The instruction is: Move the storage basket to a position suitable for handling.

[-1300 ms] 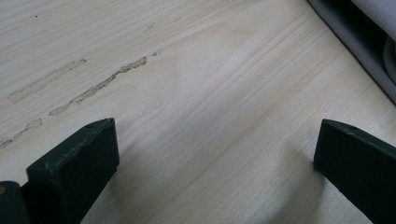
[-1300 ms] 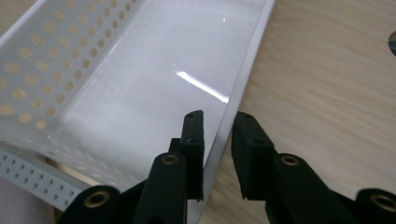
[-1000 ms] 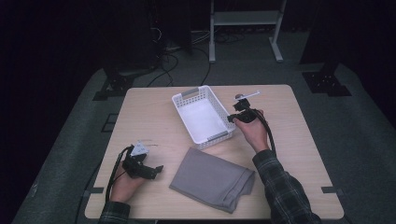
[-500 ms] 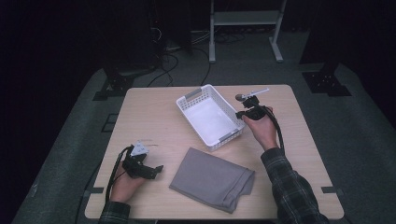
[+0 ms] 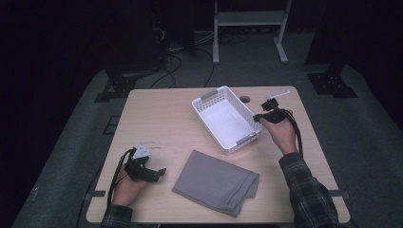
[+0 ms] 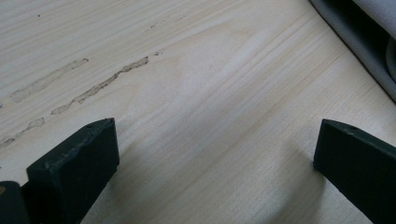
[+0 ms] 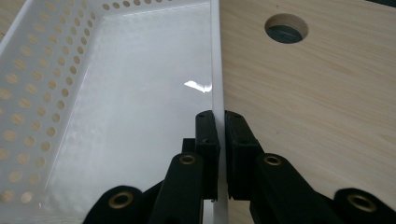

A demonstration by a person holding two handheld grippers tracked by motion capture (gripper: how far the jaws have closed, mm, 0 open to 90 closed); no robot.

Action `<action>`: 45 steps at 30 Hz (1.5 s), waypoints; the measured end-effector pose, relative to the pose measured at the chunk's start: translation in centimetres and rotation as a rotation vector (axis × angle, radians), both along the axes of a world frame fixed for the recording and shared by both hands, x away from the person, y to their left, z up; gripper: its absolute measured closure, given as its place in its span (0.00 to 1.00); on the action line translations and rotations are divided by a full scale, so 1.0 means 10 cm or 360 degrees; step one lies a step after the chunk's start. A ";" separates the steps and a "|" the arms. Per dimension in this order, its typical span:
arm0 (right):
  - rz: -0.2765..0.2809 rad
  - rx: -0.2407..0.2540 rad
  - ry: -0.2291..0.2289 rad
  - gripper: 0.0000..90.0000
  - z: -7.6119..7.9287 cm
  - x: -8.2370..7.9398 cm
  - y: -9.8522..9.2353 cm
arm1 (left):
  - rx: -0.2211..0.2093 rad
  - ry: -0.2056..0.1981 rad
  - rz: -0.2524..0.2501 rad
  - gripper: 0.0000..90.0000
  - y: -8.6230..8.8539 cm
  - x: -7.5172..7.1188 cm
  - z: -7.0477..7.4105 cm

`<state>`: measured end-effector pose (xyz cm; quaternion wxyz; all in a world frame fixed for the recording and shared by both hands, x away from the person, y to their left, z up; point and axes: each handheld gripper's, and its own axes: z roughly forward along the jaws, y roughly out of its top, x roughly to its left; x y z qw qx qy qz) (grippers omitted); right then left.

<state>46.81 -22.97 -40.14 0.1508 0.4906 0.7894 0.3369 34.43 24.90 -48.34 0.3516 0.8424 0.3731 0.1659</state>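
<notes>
The high view looks forward and down from above the near edge, taking in the whole table (image 5: 157,118). The left gripper view sits close over bare wood at the near left. The right gripper view looks closely along the basket (image 7: 116,93) wall; both show it.

Materials and finishes: basket, cloth, surface, gripper

Basket (image 5: 227,121): white plastic, glossy, smooth floor, perforated walls. Cloth (image 5: 216,182): grey fabric, matt, soft folds. Surface (image 5: 157,118): pale wood grain, matt, with scuffed streaks. Right gripper (image 7: 218,140): black matt plastic, brass-coloured rivets.
</notes>
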 end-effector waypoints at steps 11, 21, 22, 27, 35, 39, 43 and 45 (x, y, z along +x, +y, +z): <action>-0.0034 -0.0020 0.0026 0.94 -0.05 -0.08 -0.35 | 0.0000 0.0000 0.0000 0.00 0.00 0.00 0.00; -0.0058 -0.0043 0.0050 0.94 -0.09 -0.11 -0.49 | -0.0001 0.0000 0.0001 0.00 0.00 0.00 0.00; -0.0059 -0.0043 0.0055 0.93 -0.10 -0.11 -0.50 | 0.0000 0.0000 0.0000 0.00 0.00 0.00 0.00; -0.0068 -0.0037 0.0051 0.84 -0.09 -0.11 -0.52 | 0.0000 0.0000 0.0000 0.00 0.00 0.00 0.00; -0.0079 -0.0014 -0.0042 0.65 0.13 -0.26 -0.53 | 0.0000 -0.0001 0.0001 0.00 0.00 0.00 0.00; -0.0041 0.0020 -0.0053 0.64 0.19 -0.35 -0.45 | 0.0002 0.0002 0.0001 0.00 0.00 0.00 0.00; 0.0005 0.0035 -0.0057 0.64 0.20 -0.42 -0.34 | 0.0004 0.0003 0.0000 0.00 0.00 0.00 0.00; 0.0032 0.0045 -0.0060 0.64 0.22 -0.45 -0.28 | 0.0003 0.0003 0.0000 0.00 0.00 0.00 0.00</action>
